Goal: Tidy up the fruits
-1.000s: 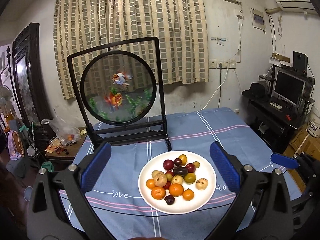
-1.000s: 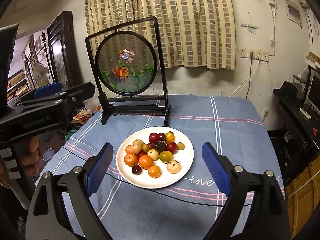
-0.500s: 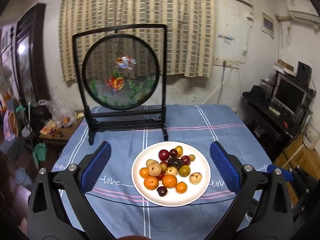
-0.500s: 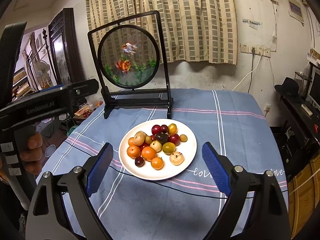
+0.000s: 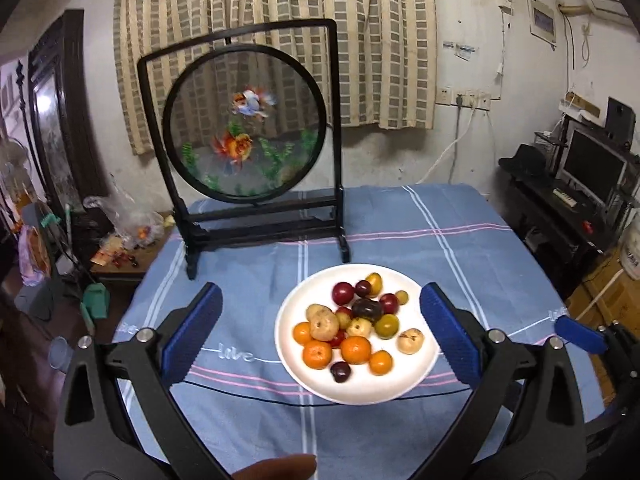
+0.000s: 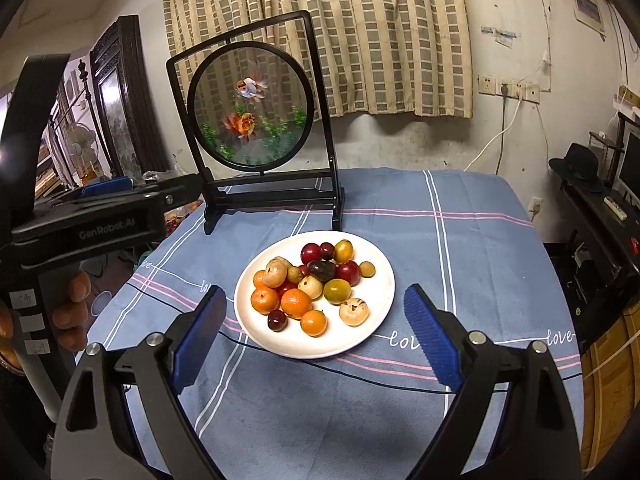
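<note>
Right wrist: left gripper (image 6: 132,196) partly cropped

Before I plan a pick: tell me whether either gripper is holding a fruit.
No. Both the left gripper and the right gripper are open and empty, and the fruit lies on the plate.

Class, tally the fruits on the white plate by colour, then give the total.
orange fruits: 4
red or dark purple fruits: 7
yellow or green fruits: 4
tan or beige fruits: 4
Total on the plate: 19, though some are partly hidden in the pile.
</note>
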Demonstrator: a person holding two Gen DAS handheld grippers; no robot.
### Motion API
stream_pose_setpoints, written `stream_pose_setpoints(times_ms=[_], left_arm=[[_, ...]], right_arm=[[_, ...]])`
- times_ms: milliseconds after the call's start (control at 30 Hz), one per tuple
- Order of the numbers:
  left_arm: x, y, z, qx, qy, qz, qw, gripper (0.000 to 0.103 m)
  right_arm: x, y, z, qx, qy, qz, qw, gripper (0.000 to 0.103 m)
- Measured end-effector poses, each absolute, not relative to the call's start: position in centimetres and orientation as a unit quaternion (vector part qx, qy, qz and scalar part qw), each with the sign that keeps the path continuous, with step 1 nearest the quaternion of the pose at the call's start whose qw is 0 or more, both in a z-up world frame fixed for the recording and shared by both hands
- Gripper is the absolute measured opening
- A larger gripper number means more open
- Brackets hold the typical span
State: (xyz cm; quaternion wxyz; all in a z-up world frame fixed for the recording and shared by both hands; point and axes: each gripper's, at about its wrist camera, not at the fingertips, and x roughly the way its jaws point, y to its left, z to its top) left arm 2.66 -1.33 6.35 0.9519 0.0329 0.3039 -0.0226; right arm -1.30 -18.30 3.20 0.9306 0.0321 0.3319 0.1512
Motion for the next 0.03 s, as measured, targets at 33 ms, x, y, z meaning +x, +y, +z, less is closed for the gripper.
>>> stream_pose_setpoints(times_ms=[33], left_arm=[[2.64,-1.30,6.38,0.032,0.301,-0.019,0.953,0.101]], right_arm=[[-1.23,-18.34,3.10,0.035,0.334,0.150,0.930,0.091]])
